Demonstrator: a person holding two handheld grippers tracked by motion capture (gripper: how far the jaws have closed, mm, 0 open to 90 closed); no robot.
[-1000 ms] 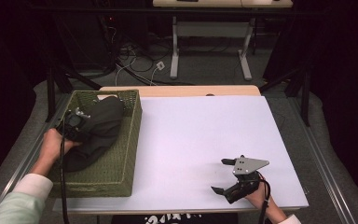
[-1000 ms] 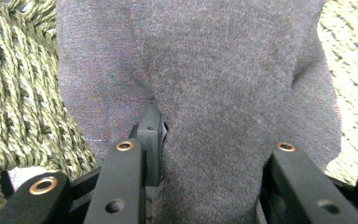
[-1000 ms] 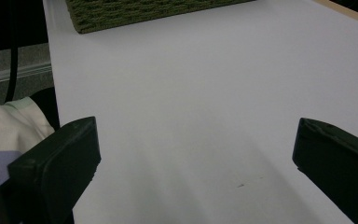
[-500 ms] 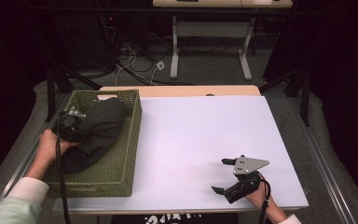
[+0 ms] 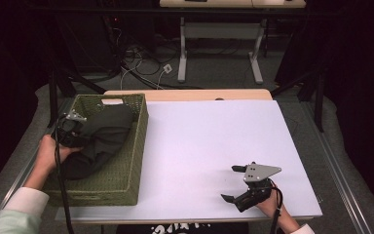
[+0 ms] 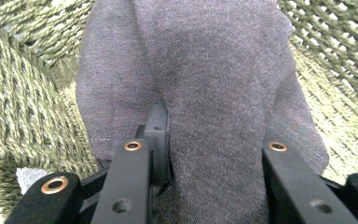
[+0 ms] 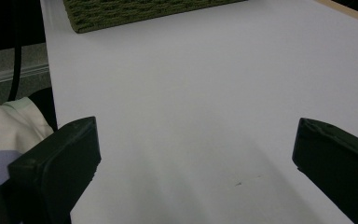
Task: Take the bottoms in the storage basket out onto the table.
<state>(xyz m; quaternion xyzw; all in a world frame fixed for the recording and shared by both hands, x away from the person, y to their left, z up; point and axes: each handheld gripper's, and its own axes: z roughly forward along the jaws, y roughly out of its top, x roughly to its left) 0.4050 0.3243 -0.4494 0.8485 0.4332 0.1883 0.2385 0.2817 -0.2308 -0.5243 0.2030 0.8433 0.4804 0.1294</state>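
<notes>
**Grey cloth gripped in the basket, lift not yet made**

White table top [image 5: 209,146] takes up most of the scene, and its middle and right stretch lie bare, so nothing has been set out on it so far. On its left edge stands the green woven basket [image 5: 134,146], reaching from the near side toward the far side. Inside it lies the dark grey cloth [image 5: 104,139], bunched up and filling much of the basket's floor; it sits fully within the walls.

At the basket's left rim the left gripper [image 5: 70,127] reaches into the cloth. In the left gripper view a thick fold of the fabric [image 6: 214,93] runs between the two jaws, which press against it from both sides, so the cloth looks pinched. Judging by this, the grasp is made, while pulling the cloth out and laying it somewhere is all left to do.

Near the table's right corner the right gripper [image 5: 241,184] rests low over the bare surface, jaws spread wide, holding nothing.
</notes>
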